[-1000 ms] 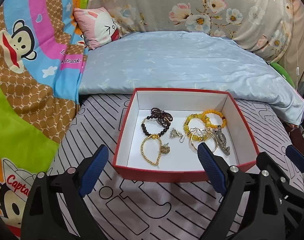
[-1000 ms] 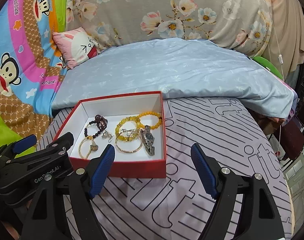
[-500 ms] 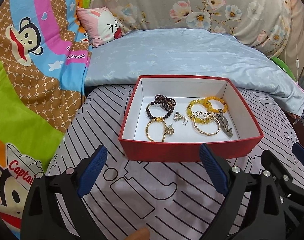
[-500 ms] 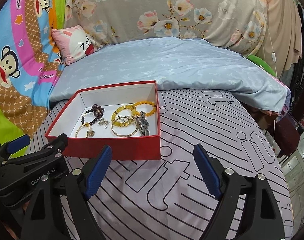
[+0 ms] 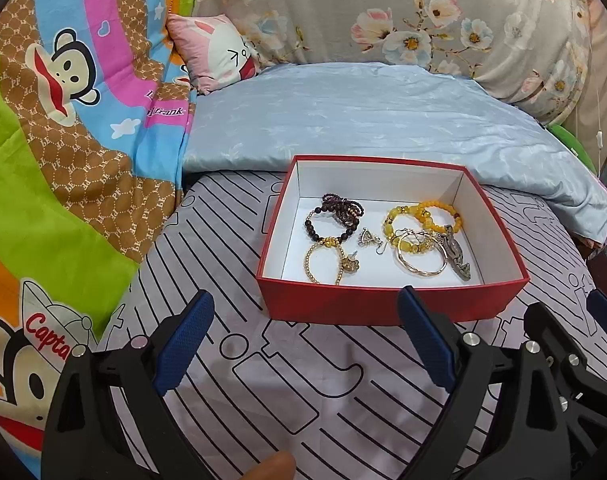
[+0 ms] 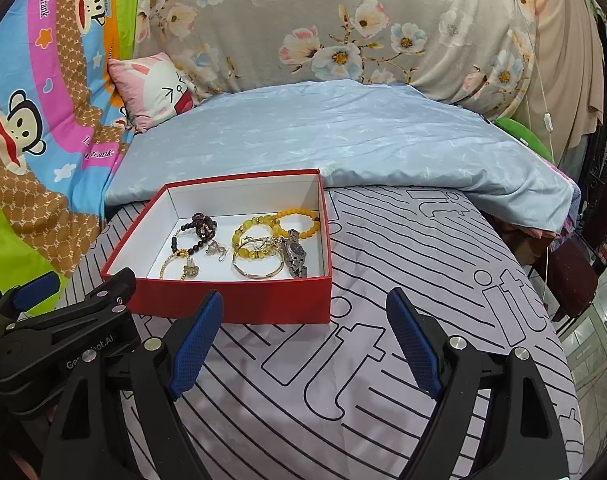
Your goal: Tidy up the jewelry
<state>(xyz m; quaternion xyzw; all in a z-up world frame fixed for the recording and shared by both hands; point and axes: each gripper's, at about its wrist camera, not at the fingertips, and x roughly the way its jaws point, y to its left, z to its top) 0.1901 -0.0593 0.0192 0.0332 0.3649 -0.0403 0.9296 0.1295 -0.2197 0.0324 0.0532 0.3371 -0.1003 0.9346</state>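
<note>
Left wrist view: left gripper (image 5: 301, 342), jaws spread wide and empty, now sits farther back from the red box (image 5: 387, 306) than a second ago; the box lies ahead, slightly right. Inside: dark bead bracelet (image 5: 330, 220), gold bead bracelet (image 5: 323, 261), yellow bead bracelets (image 5: 419, 220), bangle (image 5: 421, 266), watch (image 5: 455, 258).

Right wrist view: right gripper (image 6: 307, 344), likewise spread and empty, has also drawn back; box (image 6: 231, 300) ahead-left, left gripper (image 6: 63, 320) alongside. All jewelry lies within the box; the retreat fits either a finished sort or a pause.
</note>
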